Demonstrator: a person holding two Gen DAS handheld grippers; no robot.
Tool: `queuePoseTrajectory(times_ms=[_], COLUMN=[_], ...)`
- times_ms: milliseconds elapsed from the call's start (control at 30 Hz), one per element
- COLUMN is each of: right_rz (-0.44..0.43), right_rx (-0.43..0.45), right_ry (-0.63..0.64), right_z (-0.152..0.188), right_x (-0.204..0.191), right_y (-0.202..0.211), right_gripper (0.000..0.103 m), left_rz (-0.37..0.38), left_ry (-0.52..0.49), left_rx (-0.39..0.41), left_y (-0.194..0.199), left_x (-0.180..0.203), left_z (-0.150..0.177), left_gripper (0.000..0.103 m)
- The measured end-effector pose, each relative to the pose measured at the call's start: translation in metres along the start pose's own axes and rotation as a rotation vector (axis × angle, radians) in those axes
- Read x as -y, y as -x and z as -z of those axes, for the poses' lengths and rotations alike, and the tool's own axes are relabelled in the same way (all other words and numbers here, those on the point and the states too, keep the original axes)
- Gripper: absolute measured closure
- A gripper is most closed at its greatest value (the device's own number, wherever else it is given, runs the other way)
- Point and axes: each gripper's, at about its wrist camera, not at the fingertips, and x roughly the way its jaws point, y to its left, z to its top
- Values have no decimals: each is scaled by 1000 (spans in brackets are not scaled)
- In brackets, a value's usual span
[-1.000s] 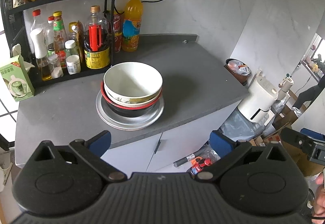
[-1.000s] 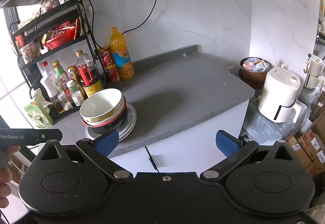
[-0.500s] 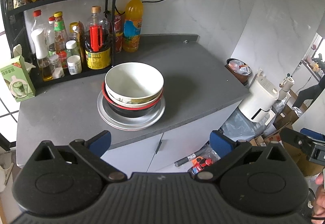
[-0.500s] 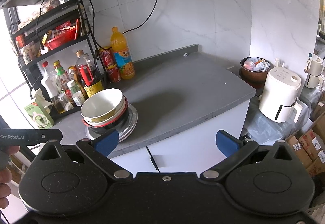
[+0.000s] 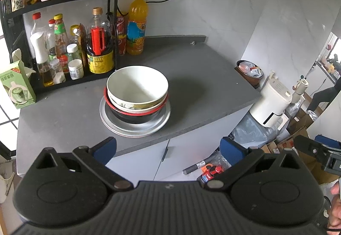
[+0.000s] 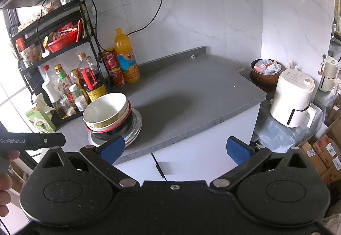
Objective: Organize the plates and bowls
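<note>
Bowls are already nested, white one on top, then another pale one, then a black one with a red rim, all sitting on a metal plate near the front edge of the grey counter, just right of the bottle rack. Nesting them big-to-small on the flat plate keeps the pile low and stable, so to me the organizing looks pretty much done.

The left gripper hangs back off the counter edge, aimed down at the stack, blue pads wide apart and holding nothing. The right gripper sits a bit further right and back, also spread wide and empty, with the stack off to its left. Neither touches the dishes. Both look parked, honestly.
</note>
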Motion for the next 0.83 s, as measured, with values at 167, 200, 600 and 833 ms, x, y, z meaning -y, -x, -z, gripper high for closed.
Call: queuePoseTrajectory(times_ms=[167, 200, 600, 833], right_rz=[2, 3, 15, 12], right_rx=[-1, -1, -15, -28], right_ry=[-2, -1, 9, 11], right_z=[-1, -1, 2, 5], right_x=[6, 7, 8, 7], right_y=[1, 1, -1, -3], right_gripper=[0, 0, 0, 0], left_rz=[1, 2, 1, -7], left_ry=[-4, -4, 15, 27], left_rx=[-2, -4, -23, -29], left_y=[-1, -2, -6, -6], left_x=[5, 5, 8, 5], left_z=[0, 0, 3, 3], left_gripper=[1, 1, 1, 1])
